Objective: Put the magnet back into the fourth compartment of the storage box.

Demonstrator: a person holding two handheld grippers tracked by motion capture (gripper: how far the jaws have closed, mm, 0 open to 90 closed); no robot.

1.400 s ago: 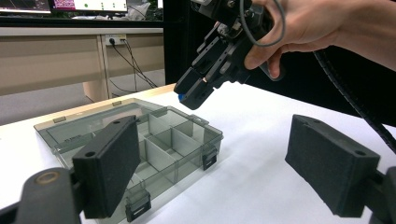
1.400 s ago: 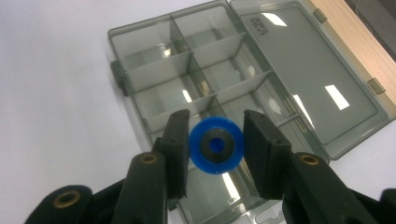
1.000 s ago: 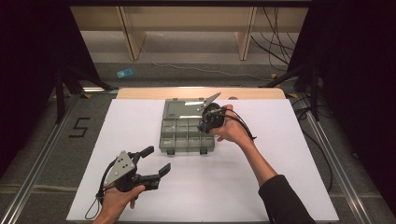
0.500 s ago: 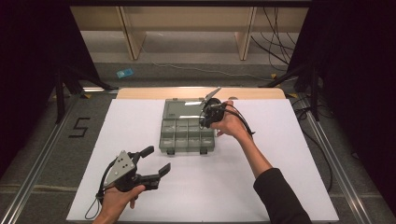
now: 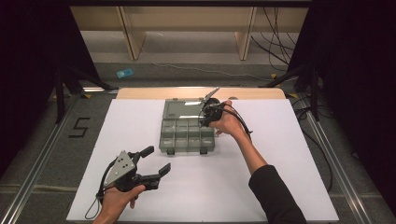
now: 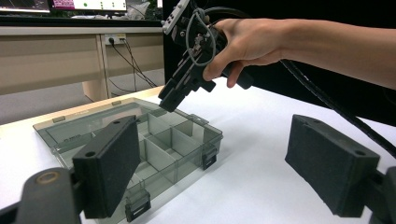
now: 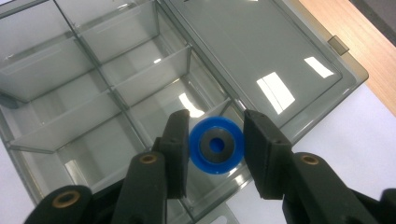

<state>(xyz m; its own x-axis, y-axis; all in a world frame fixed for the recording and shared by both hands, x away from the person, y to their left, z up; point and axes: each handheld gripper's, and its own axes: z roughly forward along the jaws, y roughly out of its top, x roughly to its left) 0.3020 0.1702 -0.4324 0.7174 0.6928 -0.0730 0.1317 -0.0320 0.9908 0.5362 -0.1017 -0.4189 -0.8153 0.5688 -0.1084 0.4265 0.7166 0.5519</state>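
A clear grey compartment box [image 5: 173, 138] lies open mid-table, its lid [image 5: 182, 109] flat behind it. My right gripper [image 5: 204, 122] hangs over the box's back right corner, pointing down. In the right gripper view the right gripper [image 7: 216, 126] is shut on a blue disc [image 7: 216, 159] with a dark centre, above a corner compartment [image 7: 154, 100] beside the lid [image 7: 252, 51]. The left gripper [image 5: 156, 160] rests near the table's front left, open and empty. In the left gripper view its pads [image 6: 112, 168] frame the box [image 6: 177, 144] and the right gripper [image 6: 170, 100] above it.
The white table top [image 5: 280, 154] ends in a wooden strip [image 5: 140, 93] at the back. The box compartments look empty. Cables trail from both grippers, and floor rails run along both sides of the table.
The right hand has drifted slightly left and down over the box's back right corner, still holding the blue disc. The left gripper has stayed put.
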